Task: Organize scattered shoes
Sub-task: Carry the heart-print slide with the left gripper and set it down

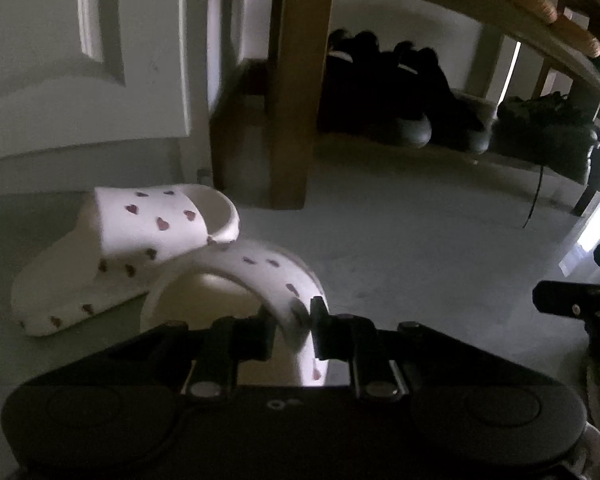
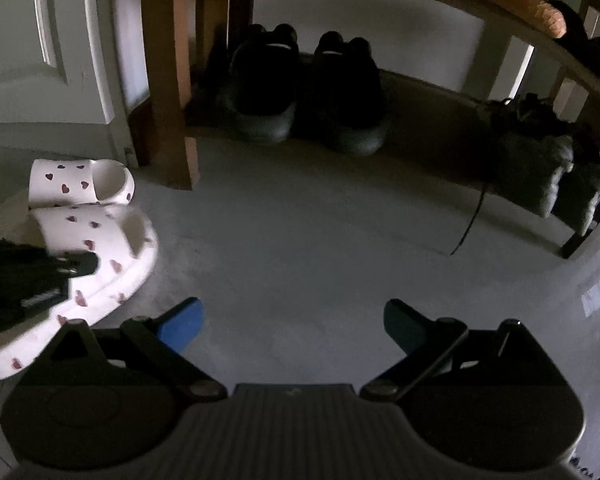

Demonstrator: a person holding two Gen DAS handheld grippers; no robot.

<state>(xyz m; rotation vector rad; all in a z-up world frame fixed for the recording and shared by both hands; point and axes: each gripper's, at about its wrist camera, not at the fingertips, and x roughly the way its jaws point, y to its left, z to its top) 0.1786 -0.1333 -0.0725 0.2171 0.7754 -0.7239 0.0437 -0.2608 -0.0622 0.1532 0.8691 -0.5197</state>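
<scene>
Near slide (image 1: 260,276), white with small dark heart marks, lies on the grey carpet (image 1: 400,240) with its strap pinched between the closed fingers of the left tongs (image 1: 302,320). Far slide (image 1: 140,232), of the same pattern, rests just beside it, the two touching, near the white panelled door (image 1: 80,60) and the wooden leg (image 1: 296,100) of the shoe rack. Right tongs (image 2: 292,320), blue-padded, stand wide apart above bare carpet and hold nothing. Under the rack, a pair of black shoes (image 2: 304,92) sits side by side at the back; an olive laced pair (image 2: 548,160) stands to their right, one lace (image 2: 470,220) trailing onto the carpet. Orange footwear (image 2: 540,16) lies on the rack's upper shelf.
</scene>
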